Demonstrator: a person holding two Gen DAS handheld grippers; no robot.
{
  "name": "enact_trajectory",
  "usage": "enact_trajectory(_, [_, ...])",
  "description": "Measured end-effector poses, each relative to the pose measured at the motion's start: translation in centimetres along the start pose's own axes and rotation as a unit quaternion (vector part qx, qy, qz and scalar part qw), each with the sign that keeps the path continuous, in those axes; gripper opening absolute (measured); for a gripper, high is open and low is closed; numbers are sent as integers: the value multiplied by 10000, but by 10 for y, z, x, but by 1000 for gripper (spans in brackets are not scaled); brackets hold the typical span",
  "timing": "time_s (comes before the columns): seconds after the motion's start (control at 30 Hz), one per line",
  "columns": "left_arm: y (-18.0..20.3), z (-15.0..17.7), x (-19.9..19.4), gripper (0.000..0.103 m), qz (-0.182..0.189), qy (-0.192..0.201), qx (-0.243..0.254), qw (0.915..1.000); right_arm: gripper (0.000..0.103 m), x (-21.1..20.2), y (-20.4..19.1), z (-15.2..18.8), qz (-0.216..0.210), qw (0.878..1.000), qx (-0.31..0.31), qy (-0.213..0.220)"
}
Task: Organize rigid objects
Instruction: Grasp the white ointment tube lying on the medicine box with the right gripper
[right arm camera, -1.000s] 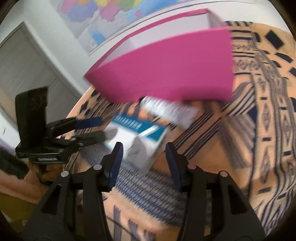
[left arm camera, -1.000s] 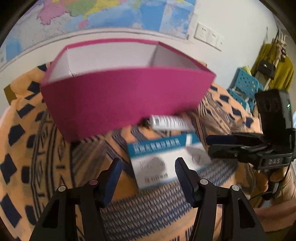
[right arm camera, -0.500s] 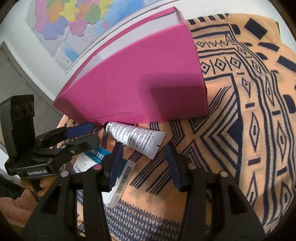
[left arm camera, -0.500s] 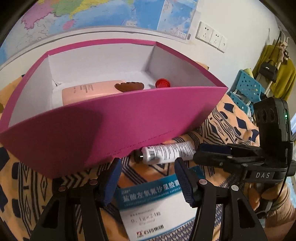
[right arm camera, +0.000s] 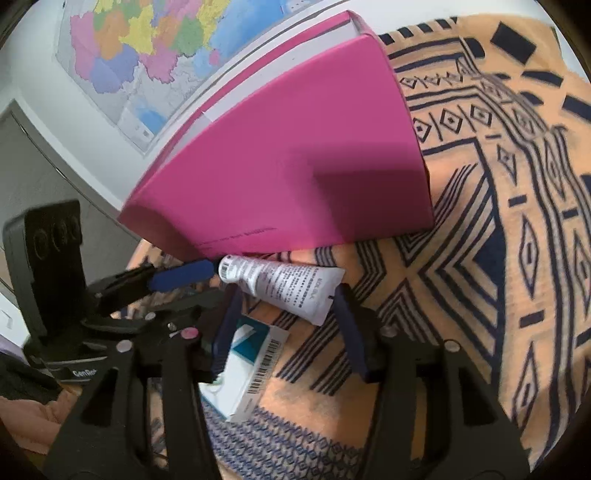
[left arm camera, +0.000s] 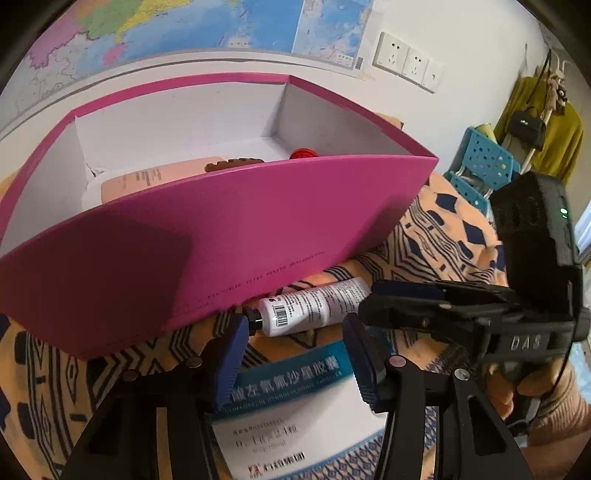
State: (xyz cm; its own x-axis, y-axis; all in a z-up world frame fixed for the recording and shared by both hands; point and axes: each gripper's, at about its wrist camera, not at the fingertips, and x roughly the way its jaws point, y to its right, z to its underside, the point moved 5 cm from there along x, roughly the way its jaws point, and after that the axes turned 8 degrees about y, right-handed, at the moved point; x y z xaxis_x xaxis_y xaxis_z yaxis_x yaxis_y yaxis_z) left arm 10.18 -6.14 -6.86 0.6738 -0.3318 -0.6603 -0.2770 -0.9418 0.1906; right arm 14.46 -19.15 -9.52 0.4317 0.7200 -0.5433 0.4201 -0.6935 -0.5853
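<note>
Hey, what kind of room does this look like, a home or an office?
Most likely a lived-in room at home: a wall map above a table under a patterned orange cloth, a yellow coat and black handbag hung on a rack, and toiletries in a pink box.

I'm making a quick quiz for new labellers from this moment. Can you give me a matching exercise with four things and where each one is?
Things:
1. white tube
2. medicine carton
3. red cap
4. wall sockets

Places:
A. inside the pink box, near its far right corner
B. on the wall, right of the map
C. lying on the patterned cloth against the box's front wall
D. flat on the cloth, nearer the cameras than the tube

Pairs: 1-C, 2-D, 3-A, 4-B
</note>
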Motion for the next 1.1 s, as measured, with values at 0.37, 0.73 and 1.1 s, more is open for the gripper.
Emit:
enact_trajectory(0.37, [8,-1,-26,53,60,254,12,9997,56,-18,-7,1,-354,9992,143,132])
enact_trajectory(0.73, [10,23,-44,53,76,188,-96,9997,56,-37,-32,27,-430,9988,-248,-25])
enact_trajectory(1.1, [4,33,-45,53,-10,149,-297,9994,55,-29,-24,31,-238,9994,-213,-93])
